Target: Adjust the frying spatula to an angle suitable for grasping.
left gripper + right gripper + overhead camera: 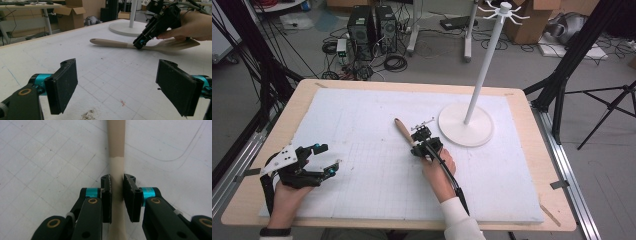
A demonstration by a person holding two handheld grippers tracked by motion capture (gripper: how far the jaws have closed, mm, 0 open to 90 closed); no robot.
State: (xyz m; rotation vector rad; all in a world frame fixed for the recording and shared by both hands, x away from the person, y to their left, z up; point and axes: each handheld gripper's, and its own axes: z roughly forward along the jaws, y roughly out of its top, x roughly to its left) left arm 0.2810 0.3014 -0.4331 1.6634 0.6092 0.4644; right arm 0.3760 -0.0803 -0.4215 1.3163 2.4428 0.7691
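A beige spatula point(403, 131) lies flat on the white gridded mat point(362, 125) near the table's middle, handle end pointing away from me. My right gripper point(416, 150) is shut on its neck; in the right gripper view both pads press the sides of the spatula point(116, 145) just below where the handle changes tone. The left gripper view shows that right gripper point(139, 45) tilted down onto the spatula point(110, 43), whose wide blade lies under the hand. My left gripper point(329, 159) rests at the mat's left front, its jaws point(116, 85) open with nothing between them.
A white hook stand with a round base point(465, 131) and a tall pole stands just right of the spatula, on the mat. The wooden table edge point(542, 150) runs around the mat. Computers, cables and tripod legs are on the floor beyond.
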